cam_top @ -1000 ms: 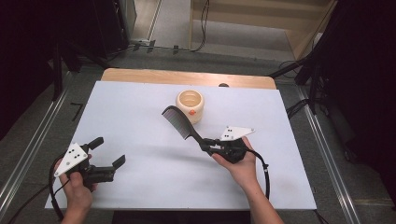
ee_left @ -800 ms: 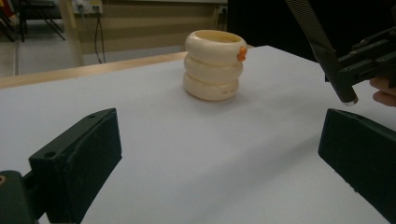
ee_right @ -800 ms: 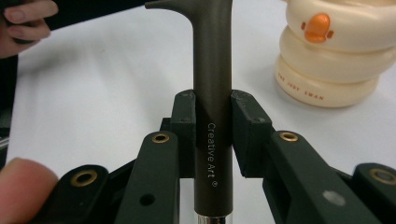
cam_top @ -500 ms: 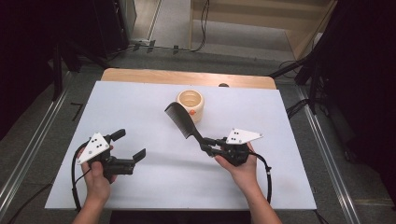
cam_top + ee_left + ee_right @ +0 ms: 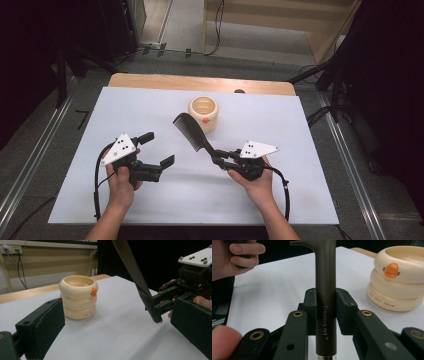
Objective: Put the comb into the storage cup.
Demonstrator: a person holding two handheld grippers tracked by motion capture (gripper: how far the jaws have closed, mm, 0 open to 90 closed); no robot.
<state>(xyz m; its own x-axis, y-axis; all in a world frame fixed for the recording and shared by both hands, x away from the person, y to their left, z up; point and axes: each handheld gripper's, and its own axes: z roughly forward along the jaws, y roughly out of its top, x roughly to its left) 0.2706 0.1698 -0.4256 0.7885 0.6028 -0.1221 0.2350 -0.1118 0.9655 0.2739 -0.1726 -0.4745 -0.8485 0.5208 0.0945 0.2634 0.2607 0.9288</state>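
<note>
A black comb is held by its handle in my right gripper, which is shut on it right of the table's centre. The comb slants up and away toward a cream ringed cup with an orange duck mark. In the right gripper view both jaws clamp the comb handle, with the cup to the right. My left gripper stands open left of the comb, nothing between its fingers. The left gripper view shows the cup ahead, with the comb and the right gripper at right.
The white table top has a wooden strip along its far edge. Cables trail from both grippers toward the near edge. A dark floor with metal rails surrounds the table.
My left gripper has moved right and slightly forward, from the near left corner toward the comb. The right gripper has barely moved, with the comb still in it.
</note>
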